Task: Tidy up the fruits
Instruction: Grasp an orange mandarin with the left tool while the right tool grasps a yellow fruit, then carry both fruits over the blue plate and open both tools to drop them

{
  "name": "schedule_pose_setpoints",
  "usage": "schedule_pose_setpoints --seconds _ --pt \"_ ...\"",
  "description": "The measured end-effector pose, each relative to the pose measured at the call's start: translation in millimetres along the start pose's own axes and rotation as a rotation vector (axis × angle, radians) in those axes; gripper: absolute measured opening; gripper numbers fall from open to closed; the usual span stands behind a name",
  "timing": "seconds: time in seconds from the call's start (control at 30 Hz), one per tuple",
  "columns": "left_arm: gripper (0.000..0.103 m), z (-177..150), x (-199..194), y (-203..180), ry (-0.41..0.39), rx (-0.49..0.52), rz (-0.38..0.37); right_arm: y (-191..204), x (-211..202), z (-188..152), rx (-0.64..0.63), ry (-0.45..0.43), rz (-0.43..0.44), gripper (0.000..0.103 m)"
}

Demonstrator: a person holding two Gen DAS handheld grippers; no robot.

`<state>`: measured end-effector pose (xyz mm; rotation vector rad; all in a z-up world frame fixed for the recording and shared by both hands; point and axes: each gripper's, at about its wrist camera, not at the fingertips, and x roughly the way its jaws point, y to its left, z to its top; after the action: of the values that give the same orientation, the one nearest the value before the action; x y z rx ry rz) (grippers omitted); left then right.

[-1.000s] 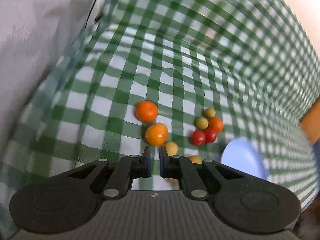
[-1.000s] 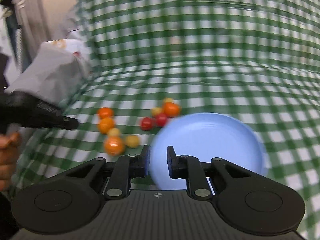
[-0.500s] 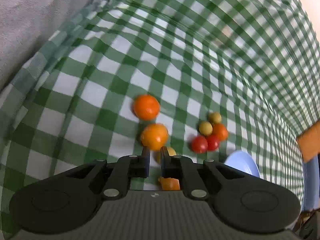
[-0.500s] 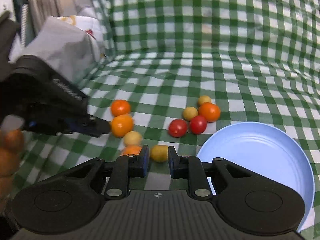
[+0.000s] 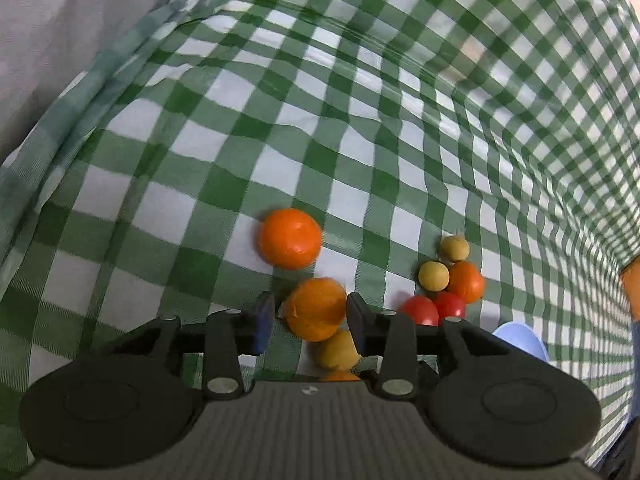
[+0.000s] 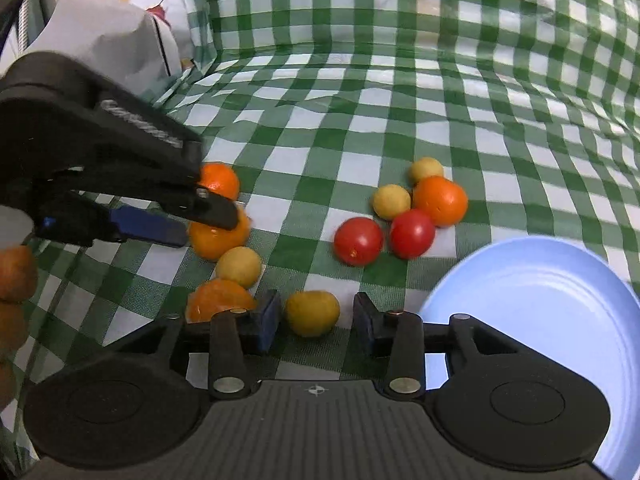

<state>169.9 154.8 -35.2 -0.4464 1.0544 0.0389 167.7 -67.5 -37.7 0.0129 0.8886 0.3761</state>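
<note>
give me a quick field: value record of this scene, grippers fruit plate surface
left gripper: open, jaws either side of an orange fruit
right gripper: open, yellow fruit between its jaws
plate: blue, no fruit on it
red fruits: two, side by side on the cloth
surface: green checked cloth

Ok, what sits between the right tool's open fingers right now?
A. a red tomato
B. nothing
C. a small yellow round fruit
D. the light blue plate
C: in the right wrist view the small yellow round fruit lies on the green checked cloth between the open fingers of the right tool, untouched; the light blue plate sits off to the right.
</note>
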Motion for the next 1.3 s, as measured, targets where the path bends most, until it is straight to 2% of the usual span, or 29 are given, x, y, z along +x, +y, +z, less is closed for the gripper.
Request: schedule_pose_setpoints --seconds 0.03,0.07,0.1,0.37,0.47,0.83,0.93,1.1,1.3 --pt "0.043 0 1 -2 0.001 0.014 0.003 1 1 0 -0.006 0.001 0.002 0.040" --pt "0.042 -1 3 -5 0.004 0.032 0.005 1 1 -1 -0.014 -0.001 -0.002 0.031" --pt "0.039 -2 4 -7 0.009 0.051 0.007 1 0 -1 -0.021 -0.003 -0.008 0.030" --pt "0.037 -8 -6 -21 -0.045 0.183 0.060 -1 -8 4 -0.019 -0.021 0.007 0.030" --pt "0.037 -9 0 -18 -0.006 0.172 0.076 -4 -4 -1 -0.005 0.008 -0.017 0.030" --pt "0.037 -8 -18 -30 -0.049 0.187 0.041 -27 -16 -8 0.079 0.031 -0.092 0.030" --pt "0.037 -8 -25 -35 -0.069 0.196 0.026 -31 -31 -5 0.105 -0.011 -0.053 0.030" --pt "0.037 -12 -35 -48 -0.084 0.230 0.021 -45 -63 3 0.113 -0.090 -0.036 0.030" --pt "0.037 -24 -40 -72 -0.097 0.279 -0.009 -84 -110 21 0.118 -0.138 -0.079 0.030"
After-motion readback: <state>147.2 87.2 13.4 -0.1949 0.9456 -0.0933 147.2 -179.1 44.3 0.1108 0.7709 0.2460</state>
